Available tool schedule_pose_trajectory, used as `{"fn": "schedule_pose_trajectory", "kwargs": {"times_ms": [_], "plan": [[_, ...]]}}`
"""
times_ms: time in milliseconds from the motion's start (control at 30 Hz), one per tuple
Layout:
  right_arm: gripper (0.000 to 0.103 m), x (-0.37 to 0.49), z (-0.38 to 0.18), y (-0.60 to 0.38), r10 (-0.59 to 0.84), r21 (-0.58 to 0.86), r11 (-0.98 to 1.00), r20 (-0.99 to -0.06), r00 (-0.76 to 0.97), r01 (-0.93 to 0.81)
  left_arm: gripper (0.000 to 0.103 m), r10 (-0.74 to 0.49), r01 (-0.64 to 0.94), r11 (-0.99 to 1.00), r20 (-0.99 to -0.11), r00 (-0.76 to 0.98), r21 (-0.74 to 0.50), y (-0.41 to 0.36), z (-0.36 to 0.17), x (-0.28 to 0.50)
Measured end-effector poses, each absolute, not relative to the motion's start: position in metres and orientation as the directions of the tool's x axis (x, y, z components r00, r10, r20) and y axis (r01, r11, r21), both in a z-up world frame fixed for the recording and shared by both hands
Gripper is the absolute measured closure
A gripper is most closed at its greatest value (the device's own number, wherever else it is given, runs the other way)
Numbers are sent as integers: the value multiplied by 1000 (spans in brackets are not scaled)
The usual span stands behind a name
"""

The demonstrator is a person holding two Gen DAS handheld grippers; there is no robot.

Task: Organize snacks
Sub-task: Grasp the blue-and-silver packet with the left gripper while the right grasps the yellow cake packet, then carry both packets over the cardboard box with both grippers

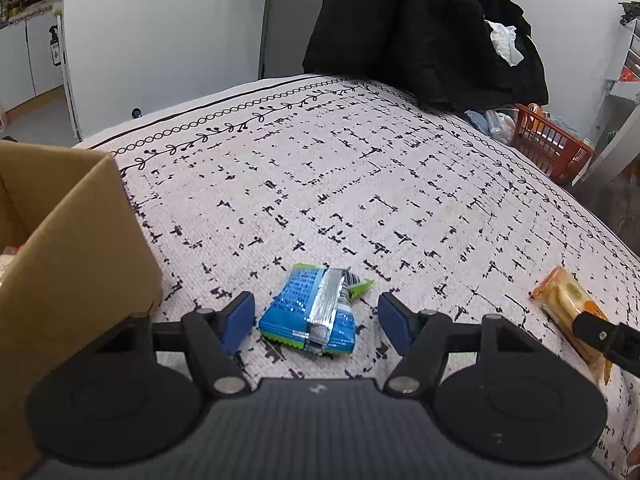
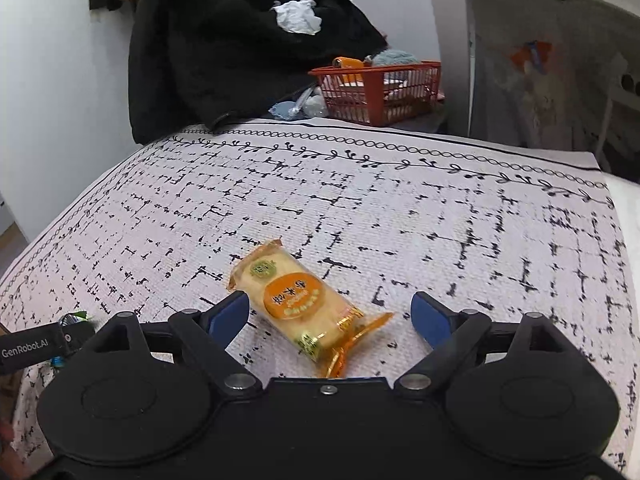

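Right hand-held gripper (image 2: 329, 316) with jaws spread wide, orange-wrapped rice cracker pack (image 2: 300, 304) lying flat between its blue fingers (image 2: 228, 316) on the patterned bedspread (image 2: 400, 208), black coat (image 2: 224, 48) and orange basket (image 2: 380, 92) beyond the far edge

Black coat (image 2: 224, 48) heaped at the far edge, crumpled white tissue (image 2: 298, 15) on top; orange basket (image 2: 384, 92) just beside it; patterned cloth (image 1: 360, 184) underneath.

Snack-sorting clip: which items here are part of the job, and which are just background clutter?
Job:
blue snack packet
orange biscuit pack
cardboard box
left gripper
right gripper

Lying about:
black coat
orange basket
white crumpled cloth
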State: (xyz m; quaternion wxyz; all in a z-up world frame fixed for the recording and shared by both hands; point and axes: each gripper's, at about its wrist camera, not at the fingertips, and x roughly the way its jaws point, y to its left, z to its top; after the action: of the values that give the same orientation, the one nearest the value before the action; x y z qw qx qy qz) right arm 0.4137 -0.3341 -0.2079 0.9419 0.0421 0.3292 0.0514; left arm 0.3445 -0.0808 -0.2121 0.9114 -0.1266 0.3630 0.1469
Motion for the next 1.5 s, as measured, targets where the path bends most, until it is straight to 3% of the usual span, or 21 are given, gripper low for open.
{"fn": "schedule_pose_trajectory", "kwargs": {"times_ms": [167, 200, 333, 533, 1500], "plan": [[23, 410, -208, -328, 145, 89, 989, -631, 762, -114, 56, 173, -360, 924, -699, 693, -128, -79, -212, 345], [25, 409, -208, -325, 142, 73, 990, -635, 759, -124, 56, 172, -360, 924, -702, 691, -128, -79, -211, 345], [55, 401, -207, -318, 154, 38, 985, -645, 749, -170, 56, 163, -352, 928, -712, 683, -125, -81, -206, 337], [71, 388, -198, -309, 153, 31, 984, -665, 731, -178, 56, 153, -343, 929, -701, 696, -139, -79, -189, 319], [72, 313, -113, -240, 286, 151, 958, -571, 769, -244, 56, 160, -331, 923, -587, 794, -196, -42, -89, 228]]}}
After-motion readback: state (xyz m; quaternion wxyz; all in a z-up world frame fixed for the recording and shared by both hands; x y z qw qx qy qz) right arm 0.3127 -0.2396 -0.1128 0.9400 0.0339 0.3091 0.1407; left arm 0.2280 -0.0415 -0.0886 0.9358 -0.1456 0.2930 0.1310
